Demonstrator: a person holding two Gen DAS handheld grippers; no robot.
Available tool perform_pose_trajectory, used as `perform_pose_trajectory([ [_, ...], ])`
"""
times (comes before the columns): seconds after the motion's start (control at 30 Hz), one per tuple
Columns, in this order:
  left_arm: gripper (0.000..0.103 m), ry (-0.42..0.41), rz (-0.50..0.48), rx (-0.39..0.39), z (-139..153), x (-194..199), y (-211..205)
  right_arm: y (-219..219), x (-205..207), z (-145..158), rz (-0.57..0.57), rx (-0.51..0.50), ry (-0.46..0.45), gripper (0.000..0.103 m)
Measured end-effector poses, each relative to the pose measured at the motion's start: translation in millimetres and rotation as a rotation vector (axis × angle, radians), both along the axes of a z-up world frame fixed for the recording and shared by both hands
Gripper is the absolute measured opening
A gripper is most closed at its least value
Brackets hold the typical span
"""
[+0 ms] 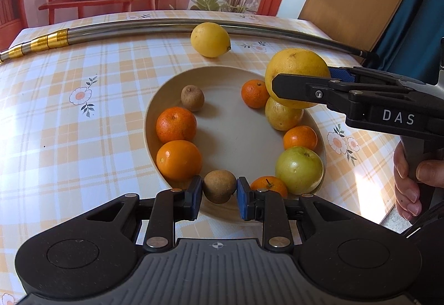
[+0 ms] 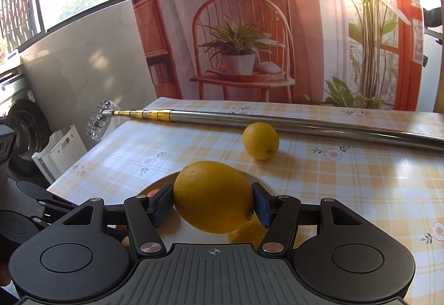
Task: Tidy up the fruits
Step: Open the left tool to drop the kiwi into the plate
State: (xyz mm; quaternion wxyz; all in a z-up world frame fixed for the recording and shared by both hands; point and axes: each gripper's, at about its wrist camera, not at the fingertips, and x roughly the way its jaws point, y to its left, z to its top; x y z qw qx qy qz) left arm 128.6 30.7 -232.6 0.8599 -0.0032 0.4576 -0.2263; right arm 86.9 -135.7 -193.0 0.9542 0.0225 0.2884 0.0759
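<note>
Right wrist: right hand-held gripper (image 2: 211, 207) clamping large lemon (image 2: 213, 196), over bowl (image 1: 155, 99)

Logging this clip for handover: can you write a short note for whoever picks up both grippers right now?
Left gripper: pads around the small brown fruit at the plate's near rim; contact unclear.
Right gripper: shut on the large yellow citrus, held above the plate's far right side.
Done: oranges, a green fruit and other small fruits ring the plate.
Left: set down the held citrus; the lemon remains on the tablecloth beside the metal pole.
</note>
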Motion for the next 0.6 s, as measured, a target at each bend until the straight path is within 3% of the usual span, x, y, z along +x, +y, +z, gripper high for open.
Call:
perform_pose_trajectory([
  [0.6, 0.028, 0.004, 0.018, -0.025, -1.9, 0.3, 0.5, 1.3, -0.8, -5.6, 0.001, -0.004, 0.011, 0.056],
])
